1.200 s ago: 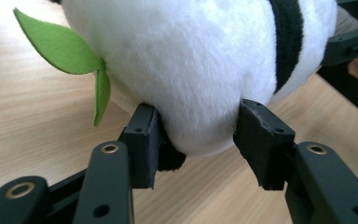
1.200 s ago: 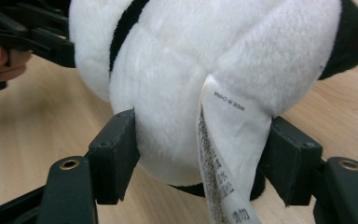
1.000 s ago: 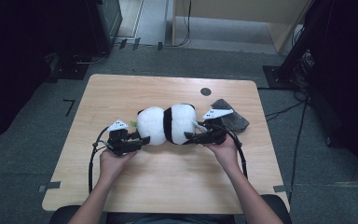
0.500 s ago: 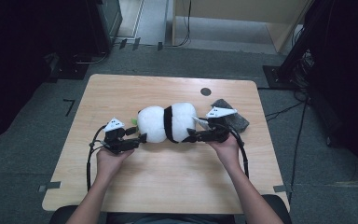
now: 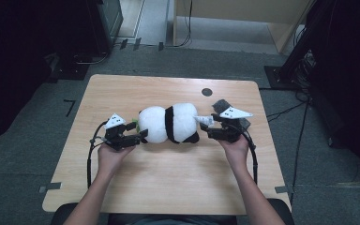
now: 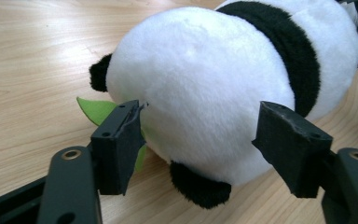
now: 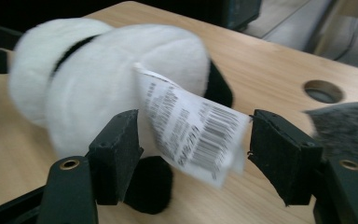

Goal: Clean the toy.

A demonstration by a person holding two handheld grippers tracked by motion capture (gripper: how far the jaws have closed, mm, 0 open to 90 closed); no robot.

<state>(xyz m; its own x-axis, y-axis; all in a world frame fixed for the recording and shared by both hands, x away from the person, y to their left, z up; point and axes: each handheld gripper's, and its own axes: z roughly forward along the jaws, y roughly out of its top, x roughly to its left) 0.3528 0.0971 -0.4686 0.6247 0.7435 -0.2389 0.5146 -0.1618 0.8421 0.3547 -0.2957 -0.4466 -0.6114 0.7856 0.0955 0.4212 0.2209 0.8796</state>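
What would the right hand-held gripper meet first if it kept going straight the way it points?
Most likely the white barcode tag hanging between the open jaws of the right hand-held gripper, then the plush panda just behind it; exact depth is unclear.

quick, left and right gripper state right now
Left gripper: open, jaws just been opening, the plush panda between them, not gripped.
Right gripper: open, the panda's paper tag hanging between its jaws.

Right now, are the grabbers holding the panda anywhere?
No. Both grippers are open: the left gripper straddles the panda without squeezing, and the right gripper frames its tag.
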